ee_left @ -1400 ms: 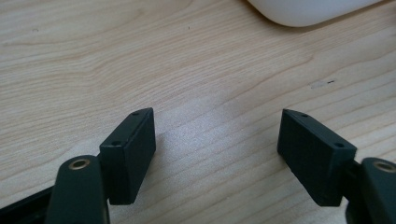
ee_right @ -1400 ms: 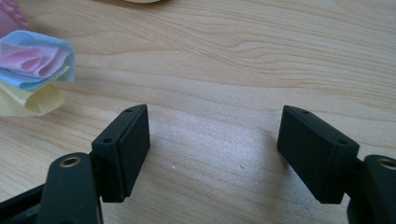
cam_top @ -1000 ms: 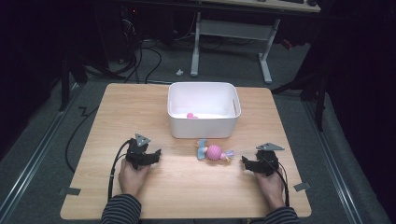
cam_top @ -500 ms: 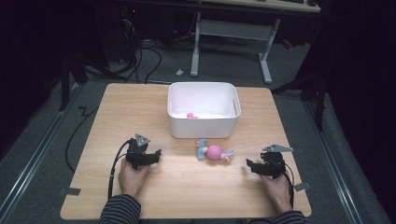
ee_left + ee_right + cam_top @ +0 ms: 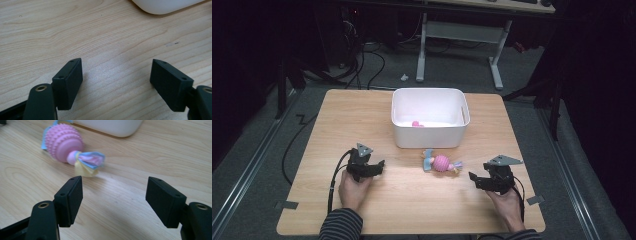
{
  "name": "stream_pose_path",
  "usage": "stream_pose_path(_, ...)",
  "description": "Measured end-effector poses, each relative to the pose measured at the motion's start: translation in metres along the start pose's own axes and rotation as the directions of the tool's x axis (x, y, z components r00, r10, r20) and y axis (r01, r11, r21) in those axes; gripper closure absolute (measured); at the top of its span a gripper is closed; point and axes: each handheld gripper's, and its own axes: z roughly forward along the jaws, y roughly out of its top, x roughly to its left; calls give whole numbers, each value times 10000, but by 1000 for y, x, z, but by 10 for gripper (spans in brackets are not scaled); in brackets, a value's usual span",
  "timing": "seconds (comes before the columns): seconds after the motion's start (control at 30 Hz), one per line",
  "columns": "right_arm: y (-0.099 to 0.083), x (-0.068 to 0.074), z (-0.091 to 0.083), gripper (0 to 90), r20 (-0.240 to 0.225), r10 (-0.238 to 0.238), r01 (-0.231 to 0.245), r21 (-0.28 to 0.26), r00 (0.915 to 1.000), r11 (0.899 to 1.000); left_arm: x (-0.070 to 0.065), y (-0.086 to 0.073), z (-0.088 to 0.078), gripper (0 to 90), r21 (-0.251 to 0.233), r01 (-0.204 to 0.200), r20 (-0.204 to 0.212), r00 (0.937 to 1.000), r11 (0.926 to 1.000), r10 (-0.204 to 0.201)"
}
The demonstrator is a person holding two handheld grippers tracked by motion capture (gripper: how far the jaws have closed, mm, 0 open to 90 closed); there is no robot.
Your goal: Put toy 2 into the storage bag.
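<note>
Black jaws of my right tool point(image 5: 475, 178) stand apart over bare wood with nothing between them; they have just been narrowing, yet in the right gripper view a wide gap shows and no pad touches anything. Ahead of them, near but clear of the tips, lies the toy point(image 5: 67, 144), a pink knobbly ball with pastel cloth tails at each end, resting on the tabletop point(image 5: 412, 200) just in front of the white bin point(image 5: 430, 116). From the high view the toy point(image 5: 441, 163) sits between my two hands, closer to the right one, with the bin wall just behind it and not touching it, as far as I can tell.

My left tool point(image 5: 373, 169) is parked on the near left of the tabletop, jaws wide and empty, pointed toward the bin's lower corner point(image 5: 165, 6).

Inside the bin a small pink item point(image 5: 416, 123) already lies on the floor near the front wall; what it is I cannot make out. I judge the job, loading things into the bin, as partly done: one piece in, the toy not yet grasped. Left to do, by my reading: bring the right tool forward around the ball or a cloth tail, close, lift over the rim, release.
</note>
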Motion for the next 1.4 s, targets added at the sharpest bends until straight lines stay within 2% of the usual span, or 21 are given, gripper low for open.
stream_pose_path(0.3,13,19,4,305,-450,-450,446,-98,9980,9990,0,0,0,247,20,-55,46,10000,10000,55)
stream_pose_path(0.57,28,33,11,306,-750,-953,945,-137,9926,9954,-1,0,1,233,49,-128,52,9999,9999,128)
stream_pose_path(0.83,40,44,24,316,-908,-1164,1195,295,9890,9924,-1,0,1,221,66,-146,92,9999,9999,145)
stream_pose_path(1.13,55,53,34,301,-1034,-1529,1571,336,9828,9870,-1,0,1,213,88,-179,106,9998,9998,178)
stream_pose_path(1.3,61,55,44,302,-1073,-1592,1656,537,9814,9847,-1,0,1,213,90,-182,105,9998,9998,181)
stream_pose_path(1.4,65,58,51,302,-1131,-1770,1856,706,9777,9801,-1,0,1,213,87,-178,105,9998,9998,177)
